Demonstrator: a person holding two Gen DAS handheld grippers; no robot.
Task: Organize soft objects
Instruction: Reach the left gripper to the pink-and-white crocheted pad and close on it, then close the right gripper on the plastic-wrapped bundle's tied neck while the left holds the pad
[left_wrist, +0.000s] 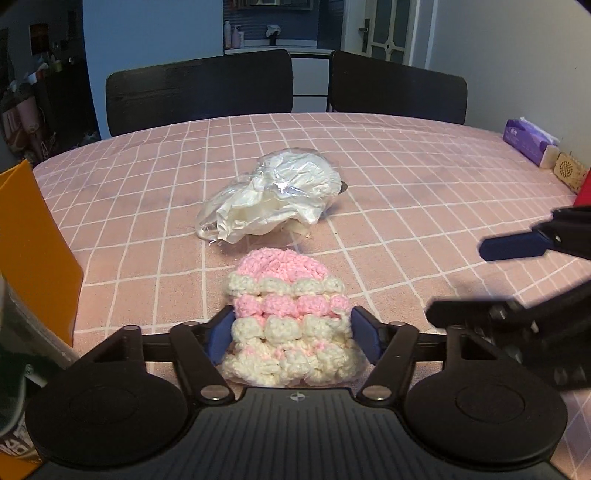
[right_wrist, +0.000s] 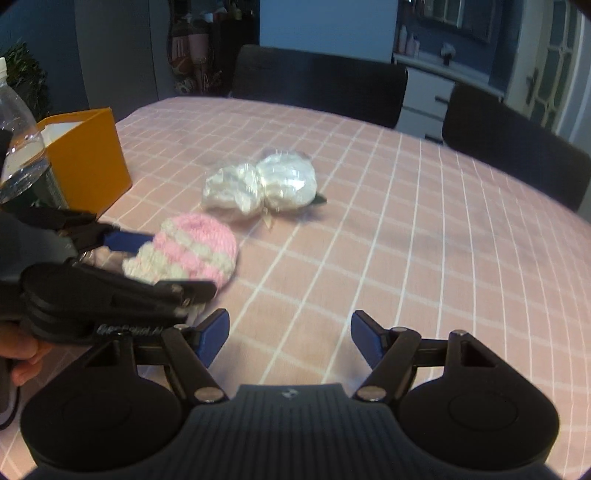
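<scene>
Pink checked tablecloth (left_wrist: 406, 184) holds the knitted hat (left_wrist: 288, 325), lying long-ways straight ahead between the left gripper (left_wrist: 291, 338) pads, which touch its sides; the right gripper (right_wrist: 290, 341) hangs open, empty.

Knitted hat (left_wrist: 286, 317) on table (left_wrist: 406, 177), wrapped bundle (left_wrist: 273, 195) behind it, box (right_wrist: 88, 158) left

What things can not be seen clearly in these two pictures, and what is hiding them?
- Crochet hat: its lower edge is hidden behind the left gripper body, left wrist view.
- Plastic bag: contents unclear through crumpled film, both views.
- Orange box: most of its inside is hidden by its wall; cut by the edge in the left wrist view.
- Bottle: cut by the edge, right wrist view.
</scene>
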